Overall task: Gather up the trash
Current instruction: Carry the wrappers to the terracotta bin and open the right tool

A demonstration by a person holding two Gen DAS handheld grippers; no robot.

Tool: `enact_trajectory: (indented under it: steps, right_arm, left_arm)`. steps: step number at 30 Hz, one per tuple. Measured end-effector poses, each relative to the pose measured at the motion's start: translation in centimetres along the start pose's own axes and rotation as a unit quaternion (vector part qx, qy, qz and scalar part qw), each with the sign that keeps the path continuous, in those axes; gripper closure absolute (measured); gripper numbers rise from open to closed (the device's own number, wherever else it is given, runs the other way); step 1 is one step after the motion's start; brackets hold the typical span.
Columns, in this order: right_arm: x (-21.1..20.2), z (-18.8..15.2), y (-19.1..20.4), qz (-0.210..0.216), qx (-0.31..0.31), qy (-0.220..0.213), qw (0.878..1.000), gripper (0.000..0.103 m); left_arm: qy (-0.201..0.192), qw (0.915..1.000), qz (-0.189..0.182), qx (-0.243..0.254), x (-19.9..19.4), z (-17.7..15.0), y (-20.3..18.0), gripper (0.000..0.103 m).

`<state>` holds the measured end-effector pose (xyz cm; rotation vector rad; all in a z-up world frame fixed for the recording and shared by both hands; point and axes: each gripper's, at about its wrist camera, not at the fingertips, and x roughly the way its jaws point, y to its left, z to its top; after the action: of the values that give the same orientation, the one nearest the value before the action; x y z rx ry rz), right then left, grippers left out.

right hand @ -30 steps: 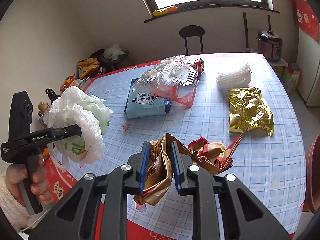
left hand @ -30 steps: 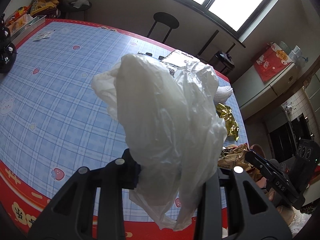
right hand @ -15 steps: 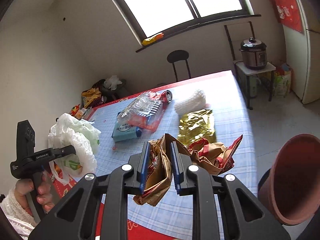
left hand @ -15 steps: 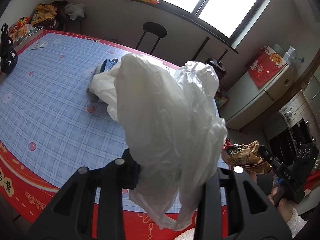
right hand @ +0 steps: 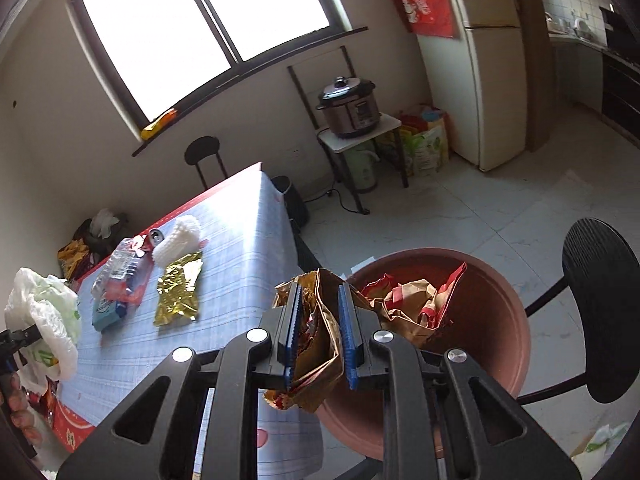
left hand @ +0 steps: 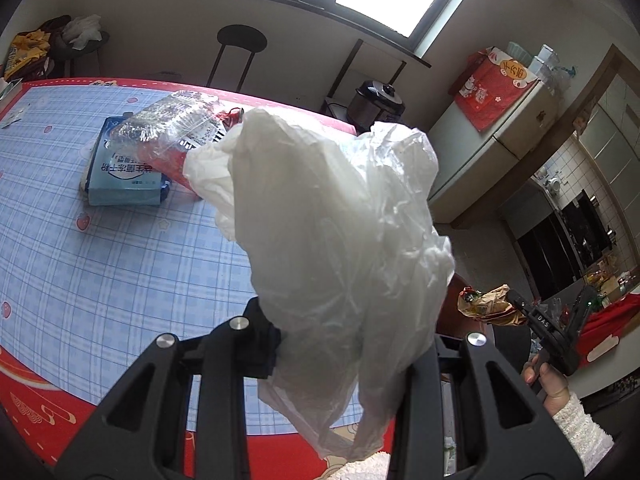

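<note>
We carry two loads of trash away from the tabletop (right hand: 240,280) toward the reddish-brown bin (right hand: 508,320). Our right claw (right hand: 318,332) pinches a crumpled brown paper wrapper (right hand: 320,344) between its blue pads, the far end of the wrapper hanging over the bin's mouth just ahead of the claw. Our left claw (left hand: 352,344) is clamped on a bunched white plastic bag (left hand: 332,240), which billows up in front of its camera.

We judge this the drop-off step: the right claw wants to sit squarely over the bin, then spread to let the wrapper fall; the bag goes after.

Beyond the left claw, a gold foil packet (right hand: 178,294), a white foam net (right hand: 178,240), a clear plastic tray (left hand: 172,128) and a blue tissue pack (left hand: 124,172) lie uncollected. The bag hides the left claw's pads and much of the tabletop; the bin's depth is masked by the wrapper.
</note>
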<state>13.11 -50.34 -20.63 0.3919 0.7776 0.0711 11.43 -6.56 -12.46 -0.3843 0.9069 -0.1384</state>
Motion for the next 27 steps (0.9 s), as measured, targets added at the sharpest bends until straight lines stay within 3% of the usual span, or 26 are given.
enact_trajectory:
  steps: [8,17,19,23,25,27]
  right_arm:
    - [2.4,-1.7,-4.9,-0.019,0.079,0.027,0.996,0.084]
    - [1.0,-2.0,-5.4,-0.041,0.103,0.016,0.994,0.075]
    - [0.1,-2.0,-5.3,-0.041,0.1,0.004,0.994,0.06]
    - [-1.8,-1.8,-4.2,-0.06,0.081,-0.014,0.995,0.043]
    - [-3.1,-1.7,-3.8,-0.074,0.075,-0.032,0.994,0.018]
    - [-4.6,-1.7,-3.2,-0.092,0.063,-0.057,0.992,0.005]
  left_arm:
    - [0.028,0.9988,-0.007,0.039,2.6,0.9,-3.4,0.069]
    - [0.048,0.9949,-0.029,0.084,4.2,1.5,-6.1,0.069]
    - [0.052,0.994,-0.035,0.09,4.6,1.6,-6.4,0.069]
    - [0.058,0.9921,-0.048,0.1,5.1,1.5,-7.0,0.069]
    - [0.06,0.9912,-0.054,0.105,5.4,1.6,-7.2,0.069]
    - [0.062,0.9903,-0.061,0.108,5.6,1.5,-7.4,0.068]
